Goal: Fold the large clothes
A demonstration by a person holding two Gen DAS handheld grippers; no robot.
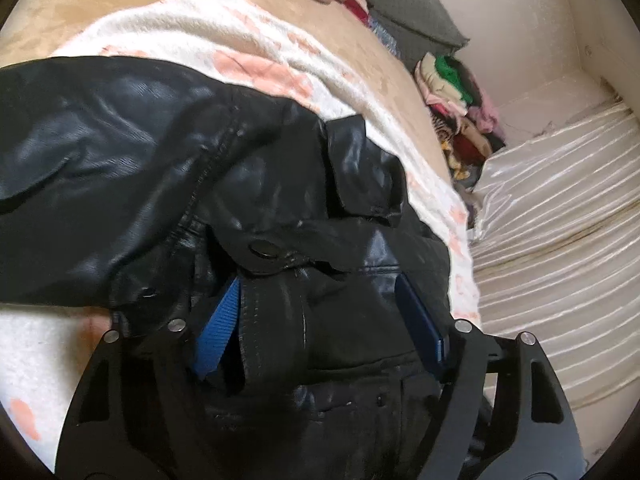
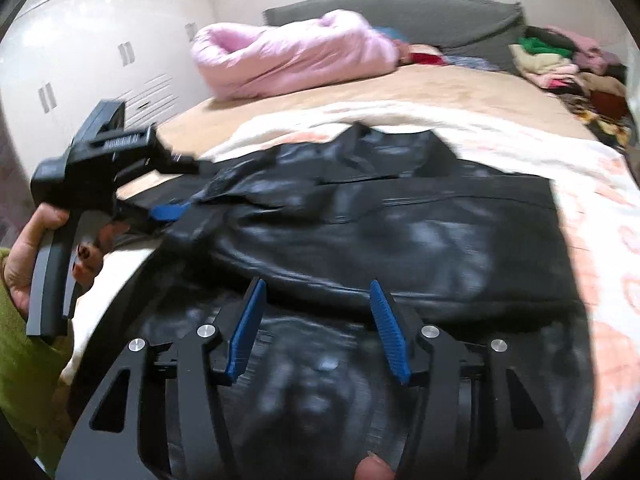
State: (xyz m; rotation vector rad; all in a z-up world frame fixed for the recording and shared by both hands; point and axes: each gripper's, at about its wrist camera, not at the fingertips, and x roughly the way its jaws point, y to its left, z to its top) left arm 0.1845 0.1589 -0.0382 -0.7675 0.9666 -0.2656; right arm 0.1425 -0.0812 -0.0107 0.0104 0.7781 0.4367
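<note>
**Tech 1:** On the bed, over the blanket, lies the jacket. Its long axis runs side to side in the right wrist view, collar at the far edge.

**Tech 2:** Left gripper status?

**Tech 1:** Its 2 blue pads stand apart, with a fold of jacket between them. Whether the pads press on it I cannot tell. That end is the jacket's left end in the right wrist view.

**Tech 2:** Right gripper?

**Tech 1:** Jaws apart, holding nothing. It hovers over the near hem, at mid-length of the jacket.

**Tech 2:** Nearer hand for the next fold?

**Tech 1:** Judgement: the left, already at 1 end. That end would likely carry across toward the right, along the long axis.
</note>
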